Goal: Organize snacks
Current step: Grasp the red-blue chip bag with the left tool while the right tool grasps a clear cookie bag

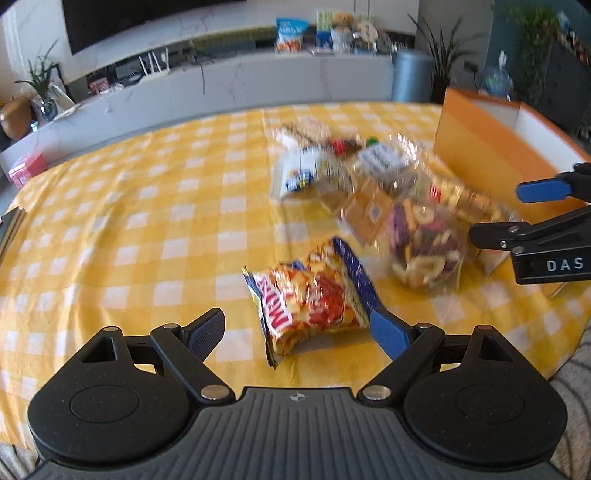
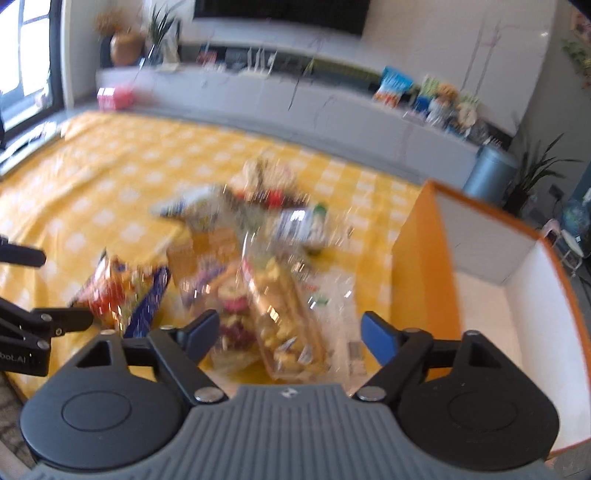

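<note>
A pile of snack packets lies on the yellow checked tablecloth (image 1: 110,221). A red and orange snack bag (image 1: 310,306) lies nearest, between the fingers of my open left gripper (image 1: 299,328), which holds nothing. A clear bag of mixed dried fruit (image 1: 424,243) and a white and blue packet (image 1: 299,173) lie behind it. My right gripper (image 1: 498,210) is open at the right of the pile. In the right wrist view my right gripper (image 2: 288,332) is open around a clear cookie tray (image 2: 284,325). The red bag (image 2: 110,291) lies left of it.
An orange box with a white inside (image 1: 491,136) stands at the table's right; it also shows in the right wrist view (image 2: 491,280). A grey TV bench (image 1: 221,81) with more snack bags (image 1: 291,35) runs behind the table. A pink box (image 1: 27,171) sits at the far left.
</note>
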The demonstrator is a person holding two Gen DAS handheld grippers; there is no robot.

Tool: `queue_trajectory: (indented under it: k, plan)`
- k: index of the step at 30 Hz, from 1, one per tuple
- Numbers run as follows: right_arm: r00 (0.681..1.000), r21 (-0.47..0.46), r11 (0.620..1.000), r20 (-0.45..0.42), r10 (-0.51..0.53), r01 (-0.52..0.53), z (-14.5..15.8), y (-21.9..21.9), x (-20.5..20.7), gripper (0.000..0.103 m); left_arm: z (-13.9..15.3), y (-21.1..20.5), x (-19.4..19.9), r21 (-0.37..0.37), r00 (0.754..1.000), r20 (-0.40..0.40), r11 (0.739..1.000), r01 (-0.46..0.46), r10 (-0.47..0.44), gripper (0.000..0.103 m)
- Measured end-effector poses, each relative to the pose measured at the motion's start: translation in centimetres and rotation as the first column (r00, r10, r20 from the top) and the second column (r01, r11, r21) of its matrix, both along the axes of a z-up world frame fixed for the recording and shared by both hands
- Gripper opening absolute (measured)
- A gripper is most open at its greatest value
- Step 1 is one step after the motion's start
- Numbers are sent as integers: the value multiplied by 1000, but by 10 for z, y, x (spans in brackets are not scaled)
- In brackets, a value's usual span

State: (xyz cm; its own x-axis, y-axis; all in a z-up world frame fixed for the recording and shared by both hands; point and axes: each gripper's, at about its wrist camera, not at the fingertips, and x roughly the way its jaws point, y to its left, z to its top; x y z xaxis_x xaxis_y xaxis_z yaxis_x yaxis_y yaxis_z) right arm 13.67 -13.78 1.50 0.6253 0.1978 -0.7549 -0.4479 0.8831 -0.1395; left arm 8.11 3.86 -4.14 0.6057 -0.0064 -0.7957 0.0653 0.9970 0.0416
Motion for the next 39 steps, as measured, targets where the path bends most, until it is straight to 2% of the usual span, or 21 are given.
queue_trajectory:
  k: [1, 3, 5, 10, 11, 14, 18, 22, 23, 26, 28, 29, 31, 32, 33, 34, 36, 38, 39]
  plan:
    - [1000, -1, 1000, -22, 6, -6, -6, 0, 3, 72, -2, 0, 0, 2, 1000, -10, 1000, 9, -9, 103]
    - [999, -3, 1000, -52, -2, 2, -15, 1, 8, 55, -7, 1, -1, -2, 999, -30, 1000, 22, -22, 103]
    - [998, -33, 999, -68, -20, 17, -21, 0, 13, 48, -10, 2, -1, -6, 999, -42, 1000, 20, -20, 103]
    - [998, -81, 997, -60, -9, 4, -25, 1, 18, 45, -13, 6, -1, -12, 999, -53, 1000, 9, -9, 103]
    - [999, -105, 994, -54, -6, 0, -26, 3, 19, 42, -13, 6, 0, -15, 998, -56, 1000, 4, -5, 103]
    - [1000, -201, 979, 6, -20, 21, -30, 8, 24, 43, -15, 6, 0, -22, 997, -74, 1000, 2, -4, 103]
    - [1000, -238, 971, 25, 9, -2, -40, 14, 31, 43, -15, 3, -3, -4, 997, -72, 1000, 26, -27, 103]
    - [999, -219, 975, 17, 49, -44, -43, 15, 37, 40, -8, 2, -4, 25, 991, -64, 992, 123, -121, 103]
    - [999, -198, 979, 7, 51, -49, -41, 13, 37, 30, -6, 4, -3, 22, 986, -61, 987, 158, -156, 103]
    - [999, -135, 989, -16, 50, -52, -37, 4, 34, 27, -2, 10, 7, 34, 966, -70, 967, 252, -249, 103]
    - [1000, -117, 993, 6, 24, -23, -35, 0, 30, 27, 2, 10, 11, 100, 937, -46, 932, 348, -345, 103]
    - [1000, -105, 994, 21, 11, -9, -33, -3, 27, 27, 3, 7, 11, 152, 906, -38, 894, 422, -422, 103]
    - [999, -57, 998, 44, -13, 15, -27, -10, 21, 27, -1, 1, 8, 255, 805, -37, 773, 580, -592, 103]
    - [998, -28, 999, 50, -30, 31, -24, -15, 19, 27, -4, -2, 7, 298, 747, -62, 702, 646, -662, 103]
    - [997, -4, 999, 55, -45, 45, -20, -19, 17, 27, -9, -5, 10, 323, 703, -95, 646, 692, -705, 103]
    - [997, 17, 998, 62, -54, 53, -17, -21, 15, 27, -13, -9, 14, 337, 668, -131, 601, 725, -733, 103]
    - [996, 53, 997, 70, -56, 53, -12, -25, 13, 27, -22, -16, 25, 355, 633, -189, 549, 757, -751, 103]
    - [997, 85, 995, 66, -50, 45, -10, -27, 12, 27, -30, -22, 38, 368, 621, -228, 524, 768, -750, 103]
    - [997, 97, 994, 63, -51, 45, -9, -28, 12, 27, -35, -24, 46, 367, 621, -248, 521, 771, -744, 103]
